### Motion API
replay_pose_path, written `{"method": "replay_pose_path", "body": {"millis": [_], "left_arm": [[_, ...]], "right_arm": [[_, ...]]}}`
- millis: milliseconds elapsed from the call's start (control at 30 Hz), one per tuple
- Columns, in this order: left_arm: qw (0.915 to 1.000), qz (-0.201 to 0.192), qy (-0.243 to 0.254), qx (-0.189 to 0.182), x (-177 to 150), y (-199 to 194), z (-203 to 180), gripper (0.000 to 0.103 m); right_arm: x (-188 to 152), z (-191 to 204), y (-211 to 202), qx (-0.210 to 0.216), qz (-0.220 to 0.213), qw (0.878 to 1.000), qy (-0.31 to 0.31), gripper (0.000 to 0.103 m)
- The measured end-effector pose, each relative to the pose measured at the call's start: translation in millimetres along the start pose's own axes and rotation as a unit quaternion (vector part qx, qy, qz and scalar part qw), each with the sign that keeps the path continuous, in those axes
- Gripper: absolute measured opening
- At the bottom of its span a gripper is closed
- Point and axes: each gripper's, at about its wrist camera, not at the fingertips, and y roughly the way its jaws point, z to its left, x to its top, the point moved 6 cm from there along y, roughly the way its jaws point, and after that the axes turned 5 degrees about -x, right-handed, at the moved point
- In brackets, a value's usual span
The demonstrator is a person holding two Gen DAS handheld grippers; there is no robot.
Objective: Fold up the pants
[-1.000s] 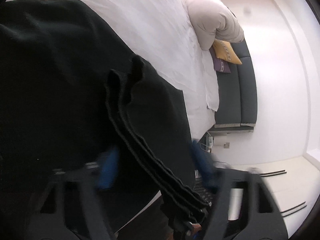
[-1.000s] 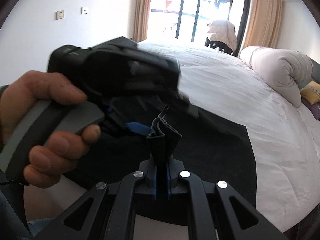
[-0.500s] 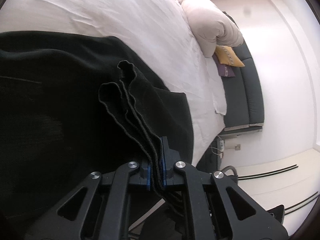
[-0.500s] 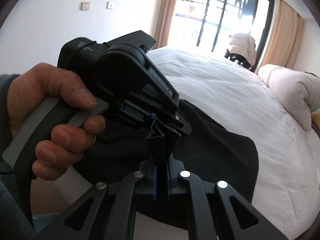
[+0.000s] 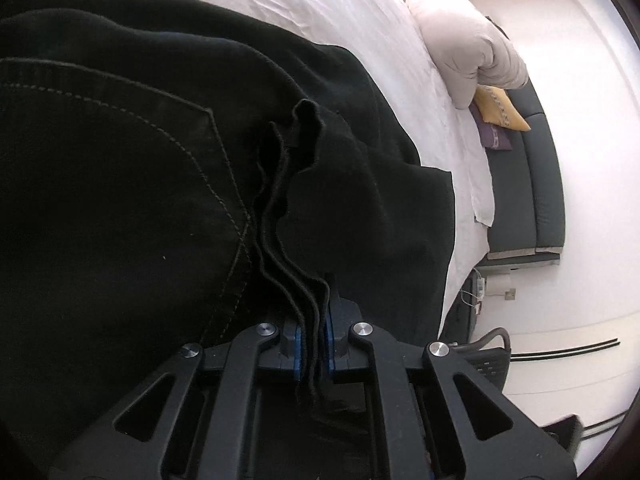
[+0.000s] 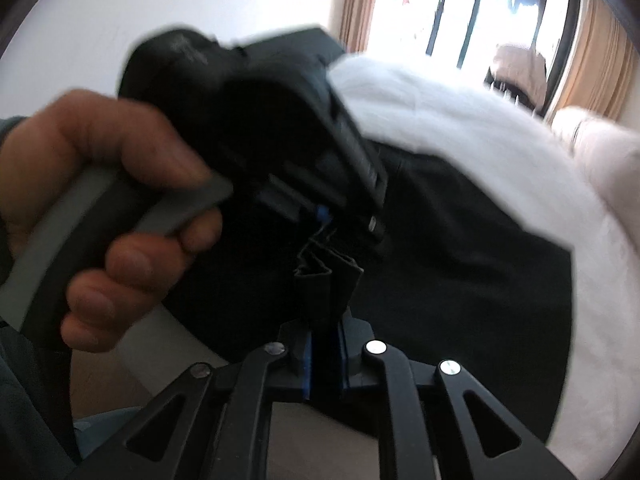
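A: Change since last frame? 
B: Left tongs (image 5: 311, 334) moved in over the pair of black stitched cotton pants (image 5: 120, 184).

A: State? 
B: Both tongs pinch stacked hem layers; right tongs (image 6: 325, 354) beside left. Pants lie on one white-sheeted bed (image 5: 320, 4).

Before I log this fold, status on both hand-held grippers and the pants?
Left hand-held gripper shut on pants edge layers. Right hand-held gripper shut on same bunched edge. Pants draped on bed. Nothing obstructing.
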Motion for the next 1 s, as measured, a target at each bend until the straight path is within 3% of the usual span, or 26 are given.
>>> {"method": "replay_pose_path", "body": {"millis": [133, 167, 300, 433, 600, 667, 767, 867, 933, 1000], "left_arm": [[0.9987, 0.002, 0.027, 0.044, -0.1, -4.3, -13.5, 0.011], [0.9978, 0.0, 0.035, 0.056, 0.3, -7.3, -16.4, 0.011], [0.9963, -0.018, 0.043, 0.073, 3.6, -21.8, -24.3, 0.012], [0.9931, -0.055, 0.041, 0.095, 8.7, -44.8, -30.0, 0.012], [0.9931, -0.067, 0.073, 0.062, 9.0, -44.5, -69.1, 0.012], [0.9936, -0.048, 0.094, 0.04, 0.4, -26.8, -86.6, 0.012], [0.9926, -0.014, 0.114, 0.038, -11.6, 9.1, -95.5, 0.012], [0.9913, 0.026, 0.117, 0.056, -28.3, 51.2, -86.9, 0.012], [0.9878, 0.032, 0.136, 0.07, -36.9, 66.0, -77.6, 0.012], [0.9896, 0.02, 0.134, 0.048, -37.1, 65.9, -73.2, 0.012]], "right_arm": [[0.2, -12.1, -10.0, 0.069, -0.003, 0.997, 0.042, 0.056], [1.0, -15.7, -14.8, 0.078, -0.007, 0.996, 0.048, 0.062], [2.4, -60.3, -37.1, 0.111, -0.025, 0.987, 0.117, 0.063], [5.8, -118.4, -54.2, 0.105, -0.05, 0.976, 0.183, 0.063], [6.1, -203.9, -56.7, 0.087, -0.077, 0.953, 0.281, 0.063], [6.9, -221.5, -49.6, 0.118, -0.086, 0.938, 0.314, 0.063], [19.6, -254.1, -16.0, 0.18, -0.081, 0.91, 0.366, 0.063], [29.5, -273.0, 23.3, 0.207, -0.071, 0.894, 0.39, 0.063], [24.4, -287.8, 66.7, 0.22, -0.035, 0.883, 0.414, 0.063], [12.8, -302.0, 96.4, 0.201, -0.016, 0.881, 0.429, 0.05]]}}
